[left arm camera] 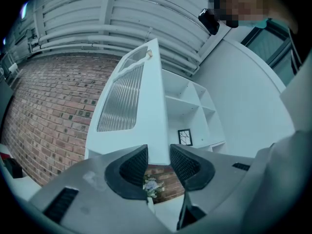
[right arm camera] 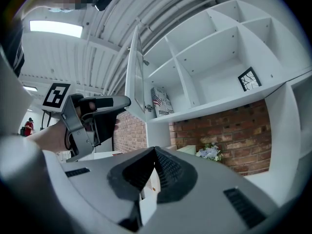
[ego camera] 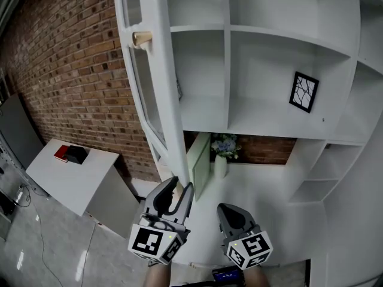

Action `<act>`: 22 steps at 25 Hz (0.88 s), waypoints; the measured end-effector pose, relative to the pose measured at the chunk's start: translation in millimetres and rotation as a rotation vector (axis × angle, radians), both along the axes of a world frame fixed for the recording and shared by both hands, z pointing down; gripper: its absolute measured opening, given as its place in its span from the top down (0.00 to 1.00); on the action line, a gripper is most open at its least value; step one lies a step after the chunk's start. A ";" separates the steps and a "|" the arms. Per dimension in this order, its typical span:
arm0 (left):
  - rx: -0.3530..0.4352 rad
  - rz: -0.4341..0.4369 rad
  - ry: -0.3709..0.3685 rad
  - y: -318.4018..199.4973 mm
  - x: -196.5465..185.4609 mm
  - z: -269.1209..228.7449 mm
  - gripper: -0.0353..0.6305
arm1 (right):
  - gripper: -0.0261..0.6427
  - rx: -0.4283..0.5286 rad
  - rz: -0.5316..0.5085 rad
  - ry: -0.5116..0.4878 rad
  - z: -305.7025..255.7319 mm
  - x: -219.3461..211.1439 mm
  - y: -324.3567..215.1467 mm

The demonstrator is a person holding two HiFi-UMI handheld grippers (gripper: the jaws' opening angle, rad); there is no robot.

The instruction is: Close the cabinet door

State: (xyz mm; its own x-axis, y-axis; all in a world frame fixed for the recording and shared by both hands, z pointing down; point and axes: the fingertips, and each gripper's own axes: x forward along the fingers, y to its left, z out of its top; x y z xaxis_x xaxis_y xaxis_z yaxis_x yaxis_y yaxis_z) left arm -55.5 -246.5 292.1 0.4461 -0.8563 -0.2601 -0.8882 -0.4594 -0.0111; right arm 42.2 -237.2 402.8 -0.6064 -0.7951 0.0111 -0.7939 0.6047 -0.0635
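Note:
The white cabinet door (ego camera: pixel 158 70) stands swung out from the open shelving (ego camera: pixel 269 40), with a brass knob (ego camera: pixel 142 39) near its top. Its ribbed glass panel shows in the left gripper view (left arm camera: pixel 122 101). My left gripper (ego camera: pixel 179 188) is at the door's lower free edge. In its own view that edge (left arm camera: pixel 157 145) sits between the wide jaws, and the pads do not clearly press on it. My right gripper (ego camera: pixel 230 211) hangs just to the right, below the shelves, touching nothing. Its jaws (right arm camera: pixel 155 155) are shut together and empty. The right gripper view also shows the door (right arm camera: pixel 134 72) edge-on.
A brick wall (ego camera: pixel 66 58) runs behind and left of the door. A low white unit (ego camera: pixel 78 178) at the left carries a red and black object (ego camera: pixel 70 154). A framed picture (ego camera: pixel 303 91) stands on a shelf, and a vase of flowers (ego camera: pixel 223 151) stands on the counter below.

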 end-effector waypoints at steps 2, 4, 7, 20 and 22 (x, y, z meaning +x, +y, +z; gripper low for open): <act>-0.005 0.018 -0.005 -3.0 6.1 -0.2 0.73 | 0.96 0.001 0.004 -0.001 -0.8 3.6 -2.8; -0.008 0.025 -0.010 -6.0 11.0 -2.4 0.73 | 0.96 0.008 0.008 -0.002 -3.8 7.1 -4.7; -0.010 0.030 -0.010 -11.2 18.1 -3.2 0.74 | 0.96 0.014 0.016 -0.003 -6.1 14.4 -8.7; 0.006 0.067 -0.023 -48.4 52.6 -2.4 0.75 | 0.96 0.017 0.033 0.010 -4.6 36.4 -34.4; 0.017 0.066 -0.030 -55.4 53.6 0.1 0.75 | 0.96 0.016 0.041 0.011 -3.9 40.8 -38.3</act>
State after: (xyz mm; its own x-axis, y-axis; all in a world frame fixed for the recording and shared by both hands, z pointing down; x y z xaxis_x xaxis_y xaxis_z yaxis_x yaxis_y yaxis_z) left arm -1.9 -301.9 292.2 0.5094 -0.8203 -0.2599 -0.8550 -0.5166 -0.0455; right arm 83.1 -275.5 398.9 -0.5730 -0.8195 0.0049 -0.8188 0.5722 -0.0454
